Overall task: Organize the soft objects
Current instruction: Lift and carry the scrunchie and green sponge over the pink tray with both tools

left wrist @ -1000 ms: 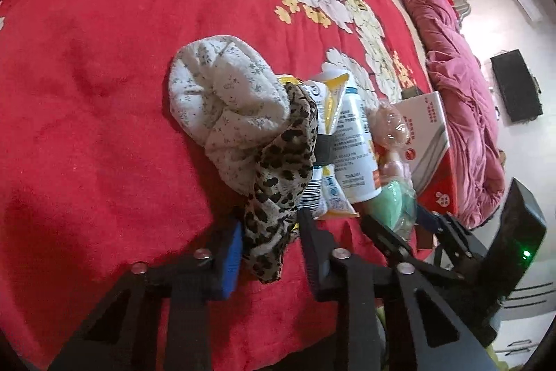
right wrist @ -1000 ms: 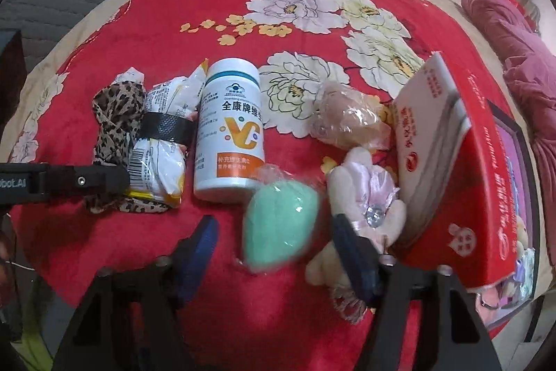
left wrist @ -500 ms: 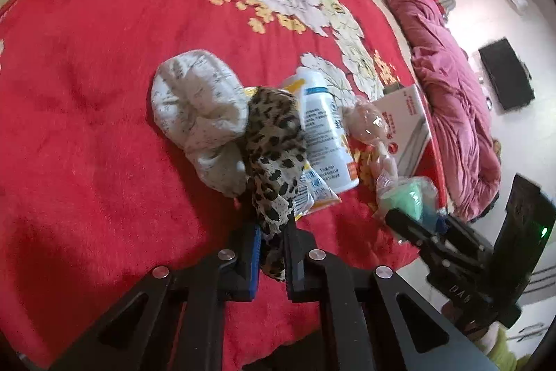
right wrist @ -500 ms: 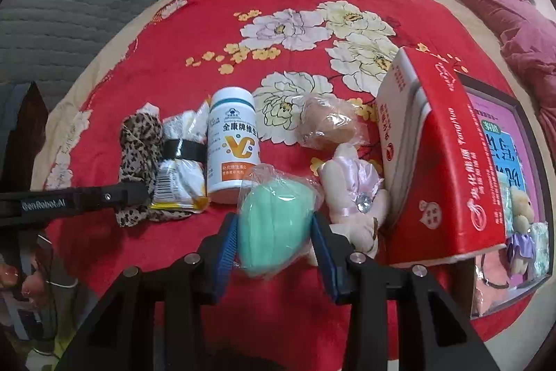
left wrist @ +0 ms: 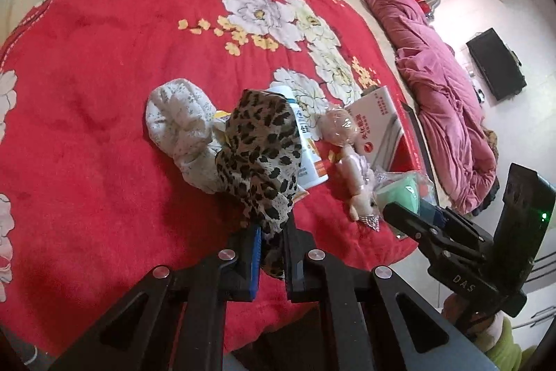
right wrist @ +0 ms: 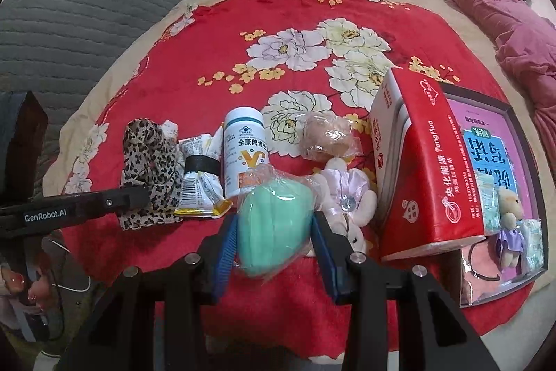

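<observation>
Two tools are each closed on a soft thing above a red flowered blanket (right wrist: pixel 208 33) spread over a bed. The left tool (left wrist: pixel 271 249) pinches the lower end of a leopard-print cloth (left wrist: pixel 260 155), which rises away from its fingers, long axis running straight ahead of the tool and leaning slightly left, with its top in front of a white vitamin bottle (left wrist: pixel 307 148). Just left of the cloth, touching it, lies a rolled pale speckled sock (left wrist: pixel 180 124).

The right tool (right wrist: pixel 276 242) grips a mint-green sponge in clear plastic wrap (right wrist: pixel 274 225) across its width, between blue pads. Directly beyond it lie the bottle, a taped snack packet (right wrist: pixel 199 176), a wrapped beige ball (right wrist: pixel 326 141) and a small plush bear in pale pink (right wrist: pixel 347 200), touching the sponge's right side. Right of these stands a red carton (right wrist: pixel 424 169), leaning against a shallow tray (right wrist: pixel 517 141) that already holds a small bear in a purple dress and packets.

That tray lies to the right, so the right tool looks nearer it; the left would likely have to cross over the row.
</observation>
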`<state>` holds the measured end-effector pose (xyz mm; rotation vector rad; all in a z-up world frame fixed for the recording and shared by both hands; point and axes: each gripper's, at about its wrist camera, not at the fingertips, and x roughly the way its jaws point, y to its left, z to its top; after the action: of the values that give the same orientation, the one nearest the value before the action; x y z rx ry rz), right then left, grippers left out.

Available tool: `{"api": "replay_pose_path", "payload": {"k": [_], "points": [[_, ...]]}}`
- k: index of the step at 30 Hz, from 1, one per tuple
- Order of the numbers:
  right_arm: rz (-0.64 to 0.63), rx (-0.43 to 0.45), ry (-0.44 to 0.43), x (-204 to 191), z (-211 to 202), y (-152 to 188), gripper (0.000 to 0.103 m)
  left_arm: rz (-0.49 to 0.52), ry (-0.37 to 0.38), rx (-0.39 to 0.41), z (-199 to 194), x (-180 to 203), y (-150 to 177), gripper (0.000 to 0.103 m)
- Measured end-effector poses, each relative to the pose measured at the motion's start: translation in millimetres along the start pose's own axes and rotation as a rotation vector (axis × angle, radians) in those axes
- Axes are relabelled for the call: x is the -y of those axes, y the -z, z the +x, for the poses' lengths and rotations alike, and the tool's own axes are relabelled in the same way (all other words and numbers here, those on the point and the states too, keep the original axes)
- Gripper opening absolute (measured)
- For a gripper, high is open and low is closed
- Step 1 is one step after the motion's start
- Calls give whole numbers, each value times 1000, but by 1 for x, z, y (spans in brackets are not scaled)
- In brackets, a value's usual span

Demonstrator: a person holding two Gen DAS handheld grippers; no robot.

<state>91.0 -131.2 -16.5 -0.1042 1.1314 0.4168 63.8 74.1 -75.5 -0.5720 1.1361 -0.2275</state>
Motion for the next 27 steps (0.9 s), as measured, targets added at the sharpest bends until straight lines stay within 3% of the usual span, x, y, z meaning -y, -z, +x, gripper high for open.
{"api": "replay_pose_path", "payload": {"k": [14, 27], "points": [[7, 84, -7, 6, -43, -9, 43, 117, -10, 84, -48, 49, -5, 10], [53, 194, 3, 26, -97, -13, 43, 221, 14, 111, -63, 112, -2, 10]]}}
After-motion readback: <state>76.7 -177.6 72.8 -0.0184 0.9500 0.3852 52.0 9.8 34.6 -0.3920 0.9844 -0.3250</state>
